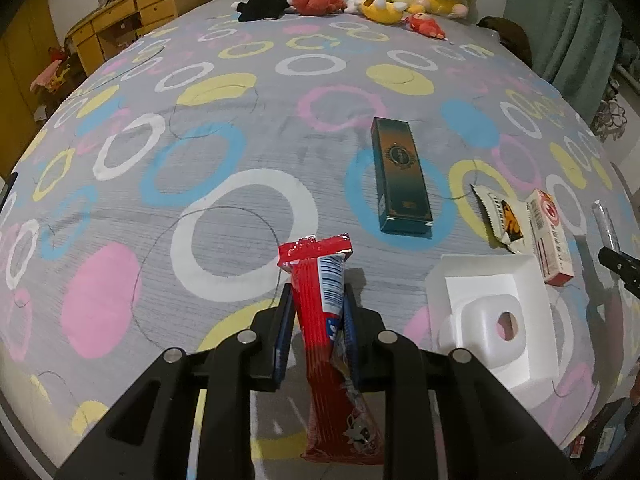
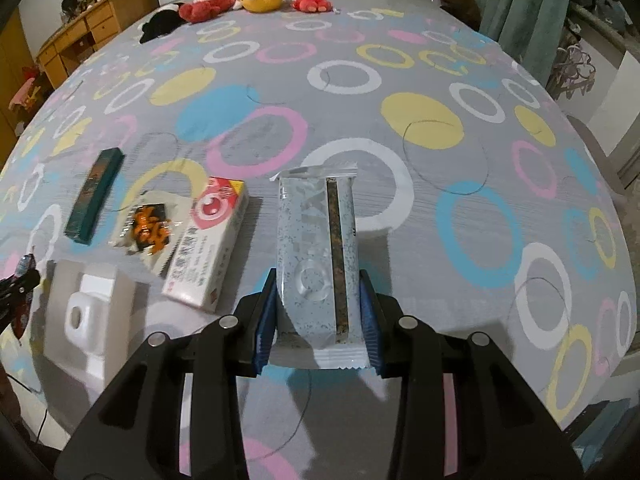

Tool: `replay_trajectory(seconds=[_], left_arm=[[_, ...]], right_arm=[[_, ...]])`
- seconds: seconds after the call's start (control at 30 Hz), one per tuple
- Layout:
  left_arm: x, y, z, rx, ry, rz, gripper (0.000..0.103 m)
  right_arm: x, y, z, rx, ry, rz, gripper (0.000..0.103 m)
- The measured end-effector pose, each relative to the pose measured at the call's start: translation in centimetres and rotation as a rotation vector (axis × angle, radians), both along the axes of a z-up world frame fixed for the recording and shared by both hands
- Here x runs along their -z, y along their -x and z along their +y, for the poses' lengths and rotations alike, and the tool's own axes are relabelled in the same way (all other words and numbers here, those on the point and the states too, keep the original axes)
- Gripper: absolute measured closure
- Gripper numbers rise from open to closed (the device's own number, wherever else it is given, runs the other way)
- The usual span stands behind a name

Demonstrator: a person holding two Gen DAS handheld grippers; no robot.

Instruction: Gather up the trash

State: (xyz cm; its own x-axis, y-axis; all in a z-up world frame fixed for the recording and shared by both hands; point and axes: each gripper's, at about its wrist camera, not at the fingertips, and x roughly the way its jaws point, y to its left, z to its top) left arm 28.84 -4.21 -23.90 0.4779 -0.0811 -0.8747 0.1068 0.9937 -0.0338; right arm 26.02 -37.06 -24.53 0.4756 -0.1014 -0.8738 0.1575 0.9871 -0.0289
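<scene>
While both lift | left gripper (image 1: pixel 316 300) clenches red wrapper (image 1: pixel 324 320), lengthwise forward | right gripper (image 2: pixel 318 292) grasps silver wrapper (image 2: pixel 318 248), lengthwise forward

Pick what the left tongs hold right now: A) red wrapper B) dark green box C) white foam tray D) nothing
A. In the left wrist view the left tongs are clamped on the red wrapper, while the dark green box and white foam tray lie on the bed.
</scene>
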Motion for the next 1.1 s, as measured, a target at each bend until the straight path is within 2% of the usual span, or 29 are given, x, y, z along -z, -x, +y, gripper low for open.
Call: replay_trajectory(seconds=[0.33,0.57,0.7,0.9,1.1], left_arm=[[-0.9,1.7,0.7,0.016,0.005,-0.027,0.08],[-1.9,3.7,1.5,0.009,0.035,-0.043,0.08],[-2.3,6.0,1.7,0.011,0.065,-0.04,0.08],[-2.8,9.4,1.3,0.048,0.038,-0.076,0.08],[-2.2,12.7,1.5,0.074,0.055,-0.062,0.08]], right_arm=[[-3.2,4.5,1.9,-0.01,0.003,-0.07,0.066],[-3.6,7.8,3.0,0.0,-0.011,-0.08,0.066],[-3.8,9.7,3.9,-0.005,-0.014,-0.083,0.066],[-4.3,13.3,5.8,-0.025,-0.017,-0.102,0.066],[-4.5,16.4,6.9,-0.029,-0.02,-0.112,0.066]])
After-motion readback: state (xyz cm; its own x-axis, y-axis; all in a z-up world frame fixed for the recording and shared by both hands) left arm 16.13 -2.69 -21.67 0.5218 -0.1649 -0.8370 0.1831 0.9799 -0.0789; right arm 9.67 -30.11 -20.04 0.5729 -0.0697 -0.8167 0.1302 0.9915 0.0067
